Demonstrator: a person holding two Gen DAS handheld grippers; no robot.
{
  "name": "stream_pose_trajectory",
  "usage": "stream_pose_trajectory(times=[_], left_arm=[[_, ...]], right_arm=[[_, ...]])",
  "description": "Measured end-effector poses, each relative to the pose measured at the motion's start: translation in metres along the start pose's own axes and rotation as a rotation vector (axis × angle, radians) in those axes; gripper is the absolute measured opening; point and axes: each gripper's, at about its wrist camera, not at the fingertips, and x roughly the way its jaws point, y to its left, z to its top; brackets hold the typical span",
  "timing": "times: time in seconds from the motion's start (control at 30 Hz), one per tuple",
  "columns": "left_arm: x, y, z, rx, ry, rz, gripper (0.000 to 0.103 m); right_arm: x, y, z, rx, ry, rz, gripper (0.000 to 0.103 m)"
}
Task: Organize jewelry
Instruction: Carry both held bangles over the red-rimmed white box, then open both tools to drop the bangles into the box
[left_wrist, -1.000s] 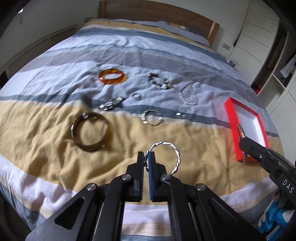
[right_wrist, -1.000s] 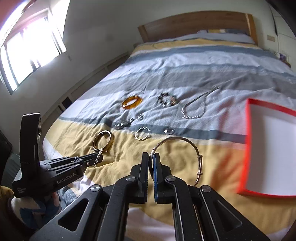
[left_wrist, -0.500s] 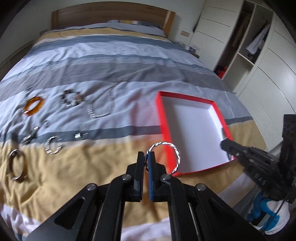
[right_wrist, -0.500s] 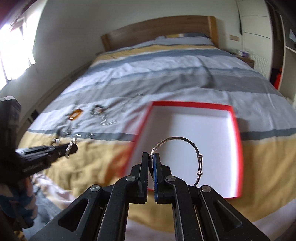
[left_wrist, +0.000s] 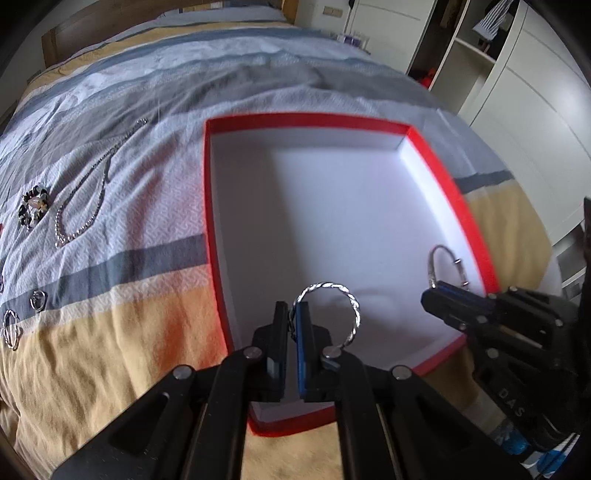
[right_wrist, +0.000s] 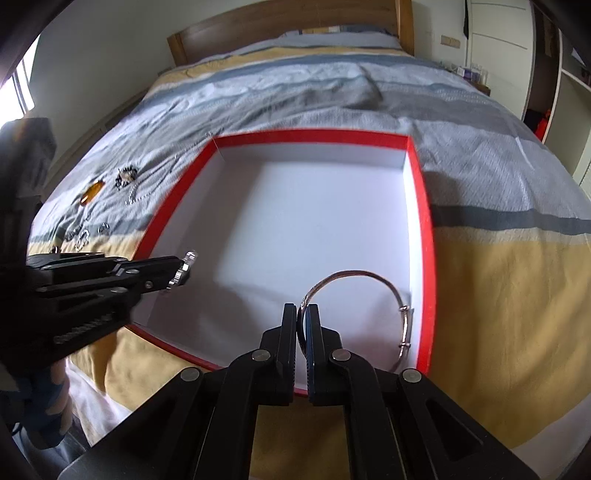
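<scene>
Lettering "DAS" on right gripper (left_wrist: 430, 295) | right fingers clamp bangle (right_wrist: 369, 280) | left fingers clamp twisted ring (left_wrist: 332, 291)

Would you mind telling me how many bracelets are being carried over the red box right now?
2: a twisted silver bracelet in the left gripper, and a thin bangle in the right gripper. Nothing lies inside the red box.

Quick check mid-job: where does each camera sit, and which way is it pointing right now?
Left wrist: on the left tool, angled down into the red box; twisted bangle pinched; right tool enters at right.
Right wrist: on the right tool, angled down into the same box; thin bangle pinched; left tool enters at left.
Shared: box, bed, loose jewelry.
</scene>
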Motion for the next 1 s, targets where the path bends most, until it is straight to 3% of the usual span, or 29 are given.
stream_pose_trajectory(times=[0.13,0.37,0.57,0.63,0.77,1.0], left_arm=[[0.011,-0.002,-0.002,0.018,0.029,0.019,0.004],[0.014,0.000,-0.001,-0.010,0.040,0.019,0.006],[0.008,0.001,-0.001,-0.025,0.038,0.009,0.006],[-0.001,0.000,-0.001,-0.015,0.018,0.008,0.009],[-0.035,0.003,-0.003,-0.016,-0.049,0.002,0.028],[-0.100,0.008,-0.024,0.007,-0.116,0.033,0.032]], right_arm=[[0.016,0.003,-0.002,-0.020,0.059,-0.006,0.004],[0.015,0.002,-0.004,-0.007,0.074,0.000,0.004],[0.004,-0.002,-0.005,0.003,0.060,-0.020,0.013],[-0.004,-0.001,-0.006,-0.003,0.049,-0.023,0.016],[-0.029,0.003,-0.007,0.011,0.001,-0.017,0.019],[-0.081,0.028,-0.014,0.012,-0.087,0.005,0.021]])
